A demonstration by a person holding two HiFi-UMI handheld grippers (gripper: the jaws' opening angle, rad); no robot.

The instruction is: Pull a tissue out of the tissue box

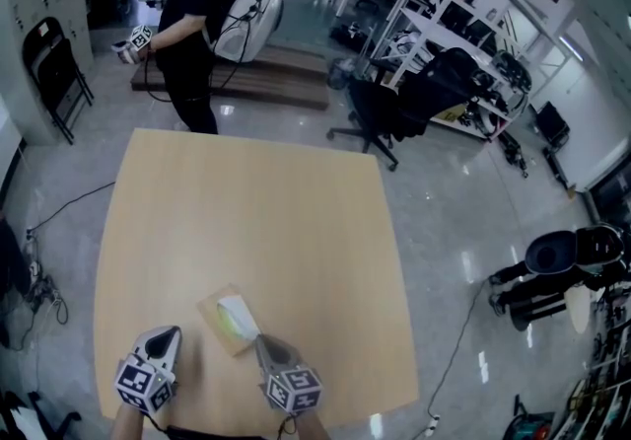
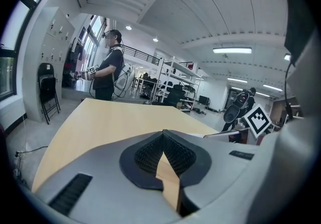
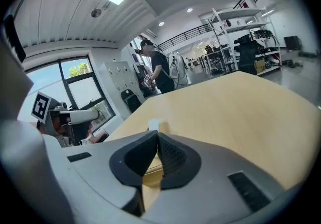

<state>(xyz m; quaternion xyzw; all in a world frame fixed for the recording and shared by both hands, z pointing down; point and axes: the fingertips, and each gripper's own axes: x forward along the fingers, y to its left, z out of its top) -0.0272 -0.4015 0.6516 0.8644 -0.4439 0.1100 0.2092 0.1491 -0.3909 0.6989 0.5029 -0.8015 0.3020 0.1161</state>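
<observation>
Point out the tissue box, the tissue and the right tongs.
tissue box [image 1: 213, 319]: head view, bare cardboard top.
tissue [image 1: 237, 313]: head view, its middle.
right tongs [image 1: 260, 339]: head view, the tips.

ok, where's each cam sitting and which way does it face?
Head view: on the person's head, steeply down at the table; left gripper and right gripper show at bottom.
Left gripper view: on the left gripper, along its shut, empty jaws across the table.
Right gripper view: on the right gripper, along jaws shut on the tissue.
Shared: both gripper views catch the standing person.
</observation>
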